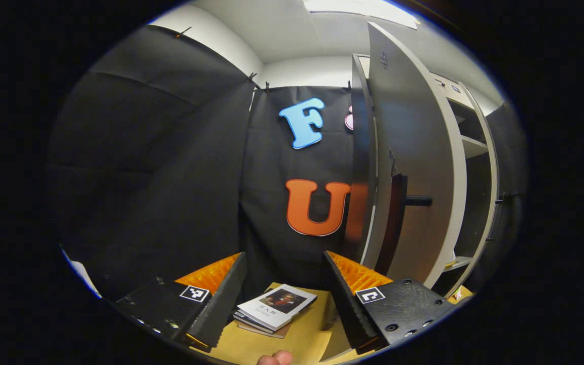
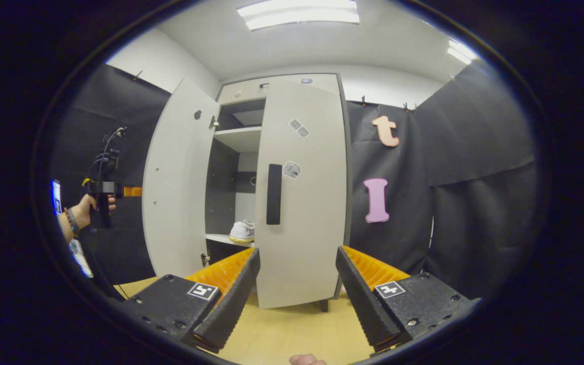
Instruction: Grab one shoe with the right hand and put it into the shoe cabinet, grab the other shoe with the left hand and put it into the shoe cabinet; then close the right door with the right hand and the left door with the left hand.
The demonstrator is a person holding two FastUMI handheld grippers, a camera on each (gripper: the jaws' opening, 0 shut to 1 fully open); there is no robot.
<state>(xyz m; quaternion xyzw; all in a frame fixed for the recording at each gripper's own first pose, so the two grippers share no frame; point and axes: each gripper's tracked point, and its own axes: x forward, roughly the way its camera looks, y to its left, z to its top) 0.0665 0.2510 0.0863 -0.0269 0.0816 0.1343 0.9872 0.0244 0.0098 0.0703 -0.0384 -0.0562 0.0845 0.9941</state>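
Right gripper view: my right gripper (image 2: 297, 291) is released, empty, facing the pale-grey right door (image 2: 302, 203), near-shut. White sneaker (image 2: 243, 231) is shelved. Left gripper (image 1: 284, 294) spread beside the open left door (image 1: 408, 167), prob. to push it.

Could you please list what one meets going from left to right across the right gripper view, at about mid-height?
Hand holding the left tool → open left door → white shoe on a shelf → right door's handle → right door → booth wall.
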